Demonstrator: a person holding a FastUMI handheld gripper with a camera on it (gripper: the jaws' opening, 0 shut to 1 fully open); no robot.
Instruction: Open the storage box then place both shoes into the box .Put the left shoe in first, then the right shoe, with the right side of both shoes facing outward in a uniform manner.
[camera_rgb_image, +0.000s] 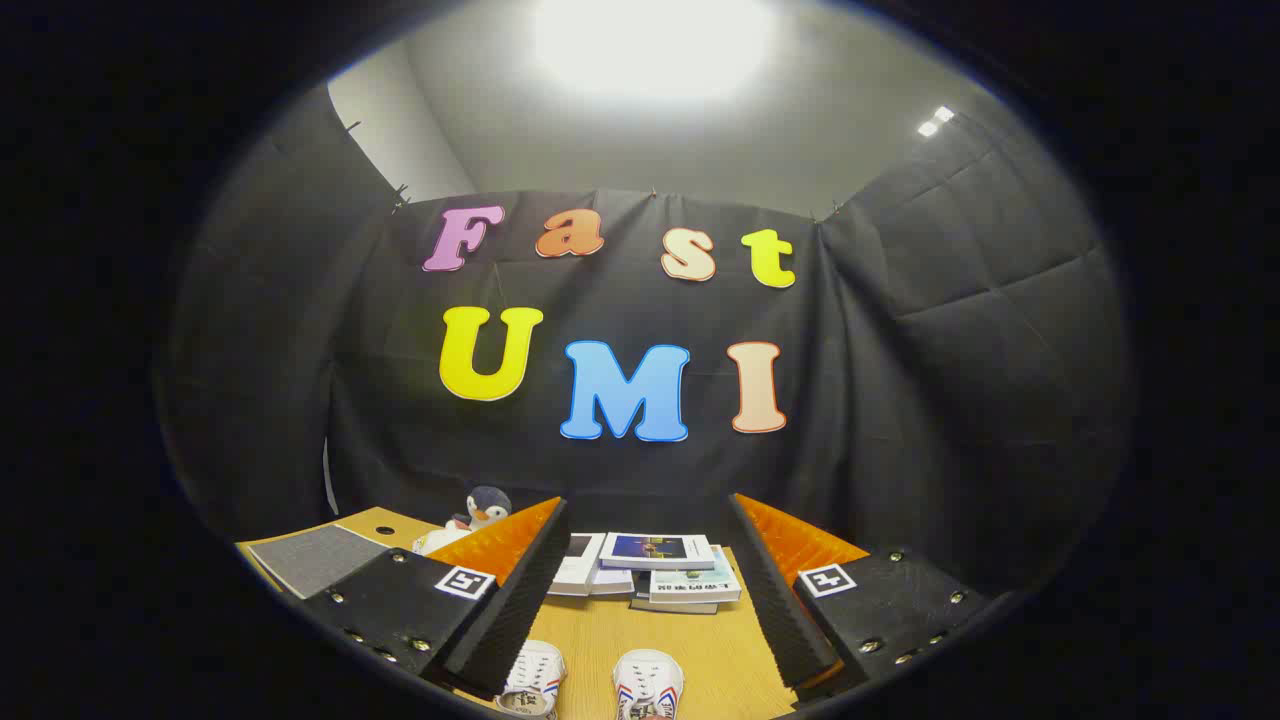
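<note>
Two white shoes with red and blue stripes stand side by side on the wooden table (600, 630), toes pointing away from me. One shoe (533, 680) lies close to the inner edge of the left finger, the other shoe (648, 685) sits between the fingers, toward the middle. My gripper (645, 590) hangs above them, open wide, with nothing between its fingers. The near parts of both shoes are cut off from sight.
A pile of several books (655, 570) lies on the table beyond the shoes, between the fingers. A plush penguin (480, 512) sits at the back left, next to a grey mat (318, 558) on the table's left corner.
</note>
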